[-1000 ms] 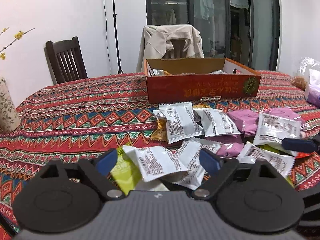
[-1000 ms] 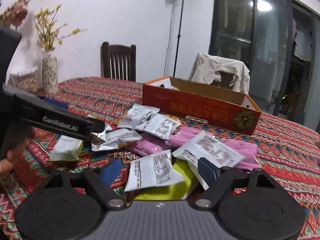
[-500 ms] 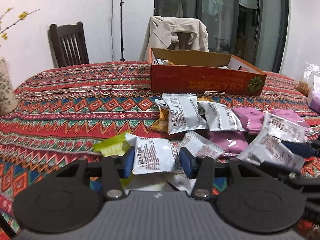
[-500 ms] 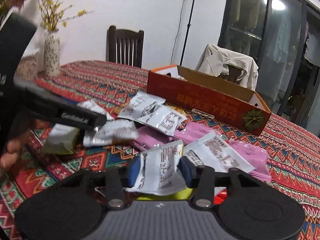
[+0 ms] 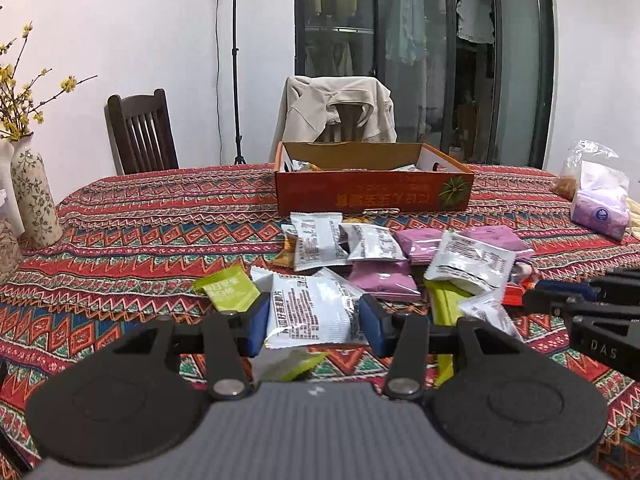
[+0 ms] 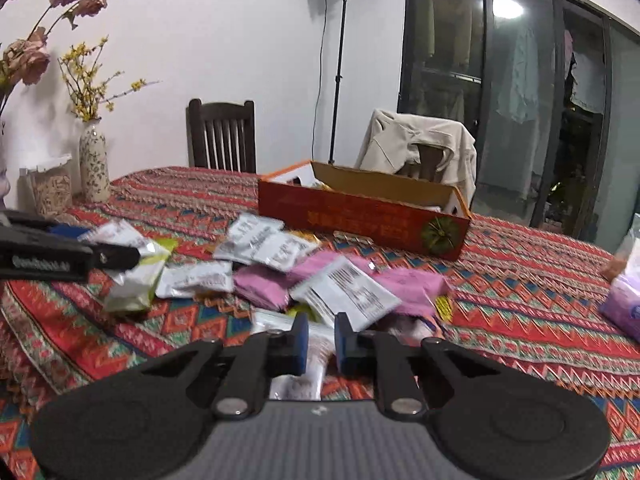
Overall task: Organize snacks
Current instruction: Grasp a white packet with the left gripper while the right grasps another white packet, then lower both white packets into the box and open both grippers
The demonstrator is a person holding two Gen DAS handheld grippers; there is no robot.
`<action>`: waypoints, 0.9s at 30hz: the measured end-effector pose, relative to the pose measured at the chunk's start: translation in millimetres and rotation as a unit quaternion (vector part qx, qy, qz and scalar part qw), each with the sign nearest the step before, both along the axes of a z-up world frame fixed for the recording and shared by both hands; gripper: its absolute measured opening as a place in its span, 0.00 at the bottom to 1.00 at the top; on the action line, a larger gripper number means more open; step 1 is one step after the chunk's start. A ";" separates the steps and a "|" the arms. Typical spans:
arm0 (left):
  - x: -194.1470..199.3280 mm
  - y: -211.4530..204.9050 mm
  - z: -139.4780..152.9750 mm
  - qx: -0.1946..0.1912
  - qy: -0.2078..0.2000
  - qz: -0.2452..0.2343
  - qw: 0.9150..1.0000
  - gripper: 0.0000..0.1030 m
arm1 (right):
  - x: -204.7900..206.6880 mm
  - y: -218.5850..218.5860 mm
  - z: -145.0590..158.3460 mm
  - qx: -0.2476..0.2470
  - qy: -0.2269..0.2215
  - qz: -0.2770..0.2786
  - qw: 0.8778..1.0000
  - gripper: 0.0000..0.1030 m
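Note:
My left gripper (image 5: 314, 322) is shut on a white snack packet (image 5: 312, 312) and holds it above the tablecloth. My right gripper (image 6: 321, 340) is shut on a white snack packet (image 6: 296, 350) whose body hangs below the pads. Loose white, purple and green packets lie in a pile (image 5: 380, 256) on the table. An open red cardboard box (image 5: 374, 192) with some snacks inside stands behind the pile; it also shows in the right wrist view (image 6: 362, 218). The left gripper appears in the right wrist view (image 6: 72, 258), and the right gripper in the left wrist view (image 5: 588, 300).
A patterned vase (image 5: 34, 196) with yellow flowers stands at the table's left edge. A purple tissue pack (image 5: 600, 212) and a plastic bag lie at the right. Two chairs (image 5: 140, 132) stand behind the table, one draped with a beige jacket (image 5: 340, 108).
Both grippers closed on white packets and rose from the pile. The right gripper's jaws narrowed further and its packet now hangs lower between them.

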State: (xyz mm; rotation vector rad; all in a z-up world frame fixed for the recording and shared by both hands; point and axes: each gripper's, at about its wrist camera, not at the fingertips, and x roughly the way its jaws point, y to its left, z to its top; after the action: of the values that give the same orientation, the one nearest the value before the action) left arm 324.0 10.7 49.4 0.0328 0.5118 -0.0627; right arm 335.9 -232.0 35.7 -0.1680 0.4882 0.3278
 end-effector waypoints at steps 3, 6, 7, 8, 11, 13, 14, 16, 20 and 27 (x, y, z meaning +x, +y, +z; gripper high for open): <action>-3.7 -4.5 -0.9 -0.001 0.005 -0.001 1.000 0.47 | -1.8 -17.2 -3.9 0.064 0.019 -0.006 0.998 0.24; -5.9 -7.7 -3.2 0.004 0.008 0.000 1.000 0.47 | -0.7 -19.4 -10.6 0.094 0.027 -0.002 0.995 0.61; -6.6 -8.0 -3.6 0.005 0.009 0.000 1.000 0.47 | 0.2 -17.0 -13.4 0.093 0.030 0.000 0.995 0.64; -7.1 -7.6 -4.0 0.007 0.009 0.001 1.000 0.47 | 2.7 -13.5 -16.7 0.091 0.035 0.006 0.995 0.65; -8.5 -6.5 -5.2 0.009 0.012 0.003 1.000 0.47 | 15.5 -7.8 -26.3 0.113 0.055 0.014 0.992 0.64; -9.4 -4.2 -6.0 0.010 0.014 0.004 1.000 0.47 | 25.0 -8.7 -32.8 0.137 0.076 0.015 0.987 0.64; -9.7 -3.3 -6.2 0.011 0.014 0.005 1.000 0.47 | 27.1 -8.8 -34.9 0.144 0.081 0.016 0.986 0.64; -10.4 -1.3 -6.6 0.011 0.015 0.008 1.000 0.47 | 29.6 -8.2 -37.6 0.146 0.087 0.015 0.985 0.64; -8.7 0.5 -7.0 0.009 0.016 0.008 1.000 0.47 | 26.8 -10.7 -37.3 0.145 0.084 0.015 0.986 0.48; 19.0 7.7 13.8 -0.032 0.012 -0.031 0.999 0.47 | 16.4 -29.8 -7.9 0.171 0.063 0.018 0.983 0.45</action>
State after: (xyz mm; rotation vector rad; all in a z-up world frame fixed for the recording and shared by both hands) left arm 343.0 18.4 63.2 -0.0145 0.5329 -0.1399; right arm 352.3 -261.7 27.8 0.1792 0.5456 0.4547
